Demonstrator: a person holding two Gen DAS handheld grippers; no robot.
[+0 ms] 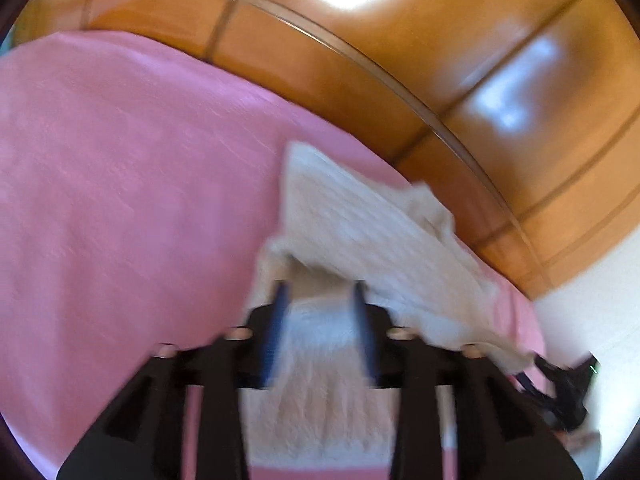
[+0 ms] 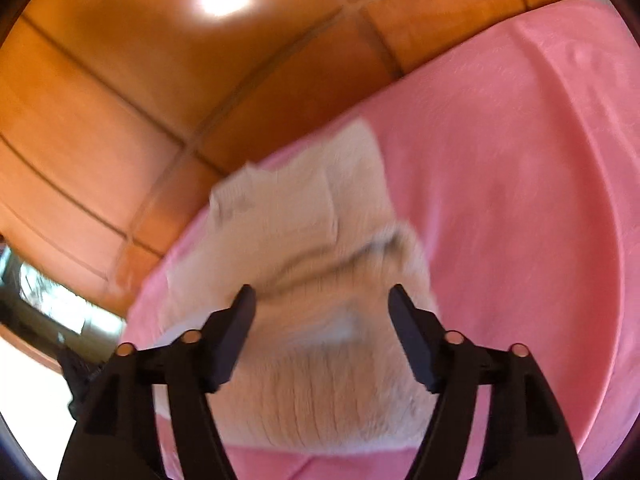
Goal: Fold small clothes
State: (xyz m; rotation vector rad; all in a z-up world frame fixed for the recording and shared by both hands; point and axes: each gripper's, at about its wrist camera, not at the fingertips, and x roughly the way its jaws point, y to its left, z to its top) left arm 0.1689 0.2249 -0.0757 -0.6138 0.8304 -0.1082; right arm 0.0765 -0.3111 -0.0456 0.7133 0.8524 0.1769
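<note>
Both tools, left tool (image 1: pixel 320 292) and right tool (image 2: pixel 322 296), gape wide, empty, above cream garment (image 2: pixel 320 380) on pink bed (image 2: pixel 520 200); check fold lies flat.

garment (image 1: pixel 360 220) on bedspread (image 1: pixel 120 200) — near its edge, floor (image 1: pixel 400 80) beyond

A wide stretch of the pink bedspread (image 1: pixel 120 184) is left bare on one side of the cream ribbed knitted garment (image 1: pixel 360 224), and nothing is seen standing on it. On the garment's other side the bedspread's edge is met almost at once, with orange tiled floor (image 1: pixel 460 60) beyond.
</note>
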